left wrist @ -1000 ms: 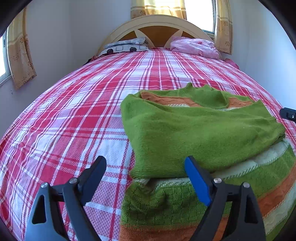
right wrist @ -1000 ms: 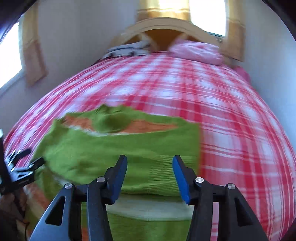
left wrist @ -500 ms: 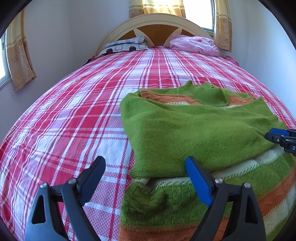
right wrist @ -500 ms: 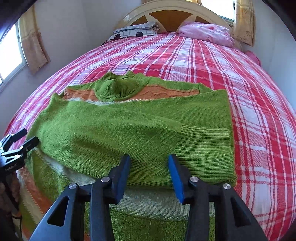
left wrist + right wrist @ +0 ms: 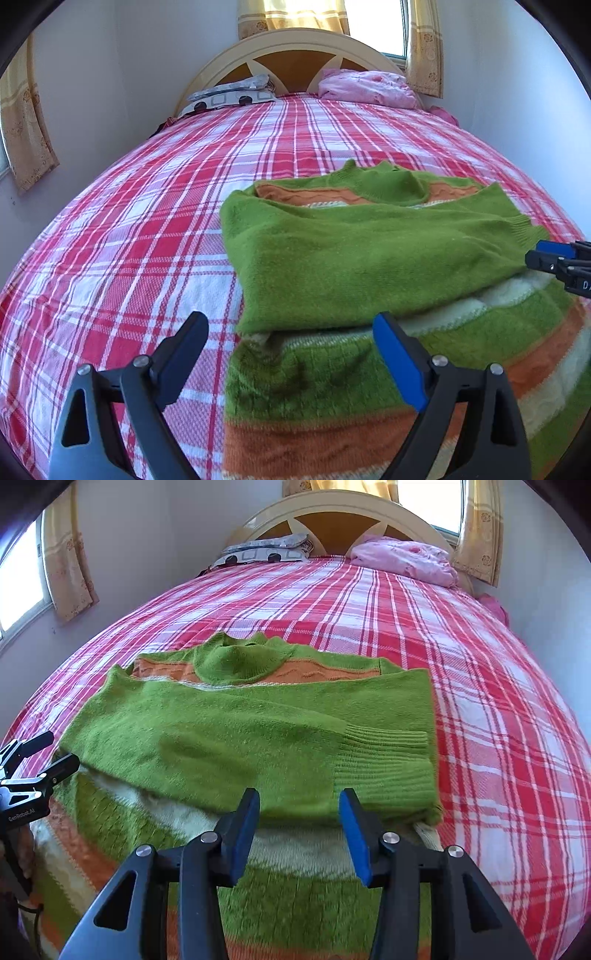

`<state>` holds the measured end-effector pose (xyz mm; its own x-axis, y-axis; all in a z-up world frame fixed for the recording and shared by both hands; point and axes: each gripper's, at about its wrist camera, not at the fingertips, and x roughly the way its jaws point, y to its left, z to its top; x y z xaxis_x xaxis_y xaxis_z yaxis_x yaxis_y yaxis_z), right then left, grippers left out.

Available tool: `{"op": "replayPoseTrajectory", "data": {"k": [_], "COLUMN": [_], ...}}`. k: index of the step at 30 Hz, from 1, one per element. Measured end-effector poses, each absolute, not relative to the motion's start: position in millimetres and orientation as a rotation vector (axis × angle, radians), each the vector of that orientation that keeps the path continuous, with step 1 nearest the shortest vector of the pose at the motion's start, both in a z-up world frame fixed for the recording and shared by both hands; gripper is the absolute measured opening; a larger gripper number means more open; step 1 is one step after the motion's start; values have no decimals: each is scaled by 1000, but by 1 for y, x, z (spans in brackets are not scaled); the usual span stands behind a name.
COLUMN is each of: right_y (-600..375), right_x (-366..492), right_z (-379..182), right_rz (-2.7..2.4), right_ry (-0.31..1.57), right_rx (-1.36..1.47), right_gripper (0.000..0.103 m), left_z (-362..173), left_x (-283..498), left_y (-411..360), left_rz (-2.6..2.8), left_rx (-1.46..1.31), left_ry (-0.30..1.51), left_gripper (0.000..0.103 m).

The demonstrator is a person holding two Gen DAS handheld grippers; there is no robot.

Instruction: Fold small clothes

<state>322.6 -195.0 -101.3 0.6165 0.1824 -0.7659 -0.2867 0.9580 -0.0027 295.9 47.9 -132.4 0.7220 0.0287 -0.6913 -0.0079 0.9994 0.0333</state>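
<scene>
— Looking along the left gripper (image 5: 290, 354) first: how does it sit?

— Tilted down toward the bed (image 5: 147, 221), its jaws spread wide with nothing between the pads. The black finger hangs over the red plaid cover, the blue-padded one over the striped body of the sweater (image 5: 369, 258).

— And the sweater itself?

— It lies flat on the right part of the bed, collar toward the headboard (image 5: 295, 48). A plain green sleeve is folded across the chest; the green, cream and orange stripes of the hem run under the gripper. The sleeve's folded edge lies just ahead of the fingertips, not touching them. At the right edge the right gripper (image 5: 554, 258) shows beside the sleeve's cuff.

— Now the right wrist view.

— The right gripper (image 5: 299, 808) also points down at the bed, its jaws at a middling gap that has just been widening a little, with nothing clamped. The near edge of the folded sleeve sits right at the tips, just left of the ribbed cuff (image 5: 384, 768); I cannot tell whether the pads touch the knit.

— Anything else there?

— The left gripper (image 5: 33, 760) shows at the left edge, by the sweater's far side, jaws parted. A grey patterned pillow (image 5: 266, 552) and a pink bundle (image 5: 406, 559) lie at the headboard.
</scene>
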Motion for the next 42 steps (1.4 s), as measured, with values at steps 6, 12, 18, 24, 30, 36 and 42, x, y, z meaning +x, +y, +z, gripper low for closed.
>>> {"op": "replayPoseTrajectory", "data": {"k": [6,12,18,24,30,36,42], "right_y": [-198,-200,-201,-205,-211,-220,-223], "right_x": [290,254,218,188,161,137,117], "right_z": [-93,-94,-91,-94,-104,-109,-111], "right_rz": [300,316,330,331,325,311,306], "right_ry": [862,862,845,846,867,872,883], "right_rx": [-116,-112,-131,-136,-136,-135,-131], "right_gripper": [53,53,54,55,56,56,59], "left_z": [-126,-119,-117,-119,-119,-122,-131], "left_x": [268,236,202,178,151,125,108], "left_y": [43,41,40,39,43,50,54], "left_rz": [-14,-35,-42,-44,-38,-30,-28], "left_rx": [31,50,66,72,94,107,129], "left_ry": [756,740,735,752,758,774,803], "left_gripper": [93,93,93,93,93,93,93]}}
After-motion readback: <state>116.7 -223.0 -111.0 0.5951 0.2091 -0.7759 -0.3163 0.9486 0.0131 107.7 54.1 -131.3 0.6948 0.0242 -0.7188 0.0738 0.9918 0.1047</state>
